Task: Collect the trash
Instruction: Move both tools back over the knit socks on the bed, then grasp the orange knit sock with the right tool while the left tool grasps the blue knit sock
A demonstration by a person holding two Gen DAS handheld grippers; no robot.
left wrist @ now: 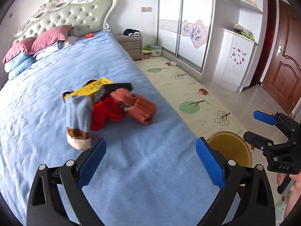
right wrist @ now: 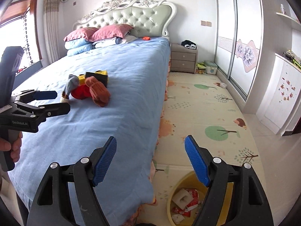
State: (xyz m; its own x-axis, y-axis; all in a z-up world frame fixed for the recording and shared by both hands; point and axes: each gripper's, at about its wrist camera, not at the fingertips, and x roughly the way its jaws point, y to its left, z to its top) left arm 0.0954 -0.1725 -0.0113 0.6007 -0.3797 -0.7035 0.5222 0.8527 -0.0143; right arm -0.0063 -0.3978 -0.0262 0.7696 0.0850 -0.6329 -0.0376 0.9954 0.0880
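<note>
My left gripper (left wrist: 150, 156) hangs over the blue bed (left wrist: 56, 86), its fingers (left wrist: 93, 162) spread wide with nothing but bedsheet between them; my right gripper (right wrist: 150, 162) is also parted, somewhat less widely, and empty, pointing down past the bed's edge at the play mat (right wrist: 197, 101); the yellow bin (right wrist: 172, 195) stands on the mat just beside the bed's corner, its right half hidden behind my right finger and its base cut off by the picture's lower edge; inside I can make out crumpled red-and-white wrappers (right wrist: 191, 205) and a white piece with a hole, though not what they are; from the left view only the bin's rim and inner wall show, the contents hidden; mid-bed lies a heap of socks (left wrist: 143, 107), orange, red and pale blue, over a yellow box (left wrist: 90, 90) partly covered by a dark thing I cannot identify; a small orange object near the pink pillows (left wrist: 50, 35) is too small to tell.
</note>
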